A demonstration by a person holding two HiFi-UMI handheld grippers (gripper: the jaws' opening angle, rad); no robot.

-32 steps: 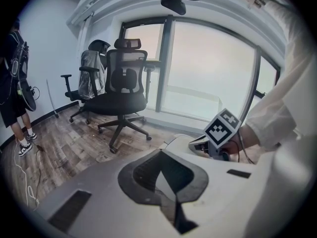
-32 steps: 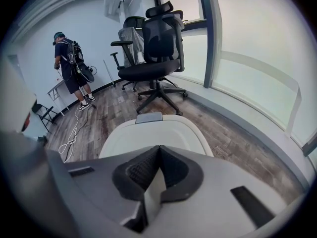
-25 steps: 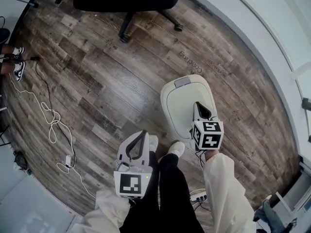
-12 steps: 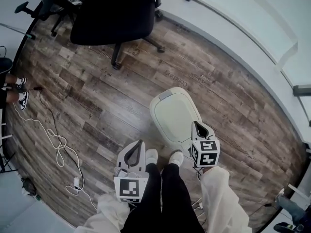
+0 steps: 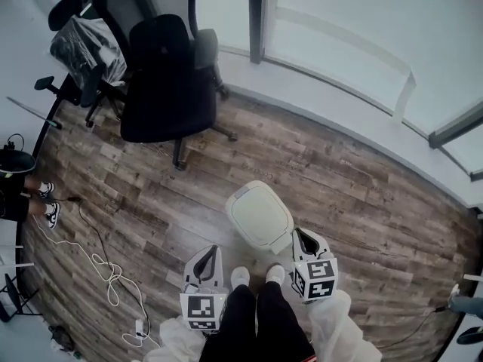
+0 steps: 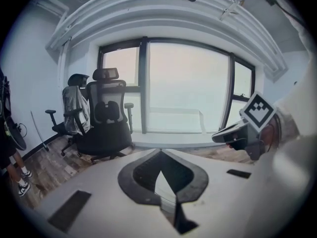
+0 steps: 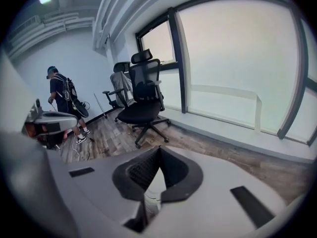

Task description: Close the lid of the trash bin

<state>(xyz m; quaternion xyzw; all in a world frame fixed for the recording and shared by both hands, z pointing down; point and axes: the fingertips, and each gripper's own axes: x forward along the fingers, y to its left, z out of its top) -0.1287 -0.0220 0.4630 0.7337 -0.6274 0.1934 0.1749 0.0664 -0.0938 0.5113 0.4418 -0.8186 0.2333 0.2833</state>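
Note:
The white trash bin [image 5: 260, 216] stands on the wood floor just ahead of my feet, with its lid lying flat down on it. My right gripper [image 5: 304, 240] hangs at the bin's near right corner, jaws shut and empty, apart from the lid. To the bin's near left, my left gripper [image 5: 207, 261] is also shut on nothing. Both gripper views look level across the room and miss the bin; the left gripper [image 6: 160, 152] and right gripper [image 7: 159, 148] show tips meeting.
A black office chair [image 5: 170, 89] stands at the back left by the window ledge [image 5: 339, 119]. A white cable [image 5: 106, 274] trails on the floor at left. Another person [image 7: 62, 95] stands at the far left of the room.
The head view has lifted, so the bin looks smaller and lower. My right gripper has drawn back from over the lid to its near right corner. The left gripper stayed low.

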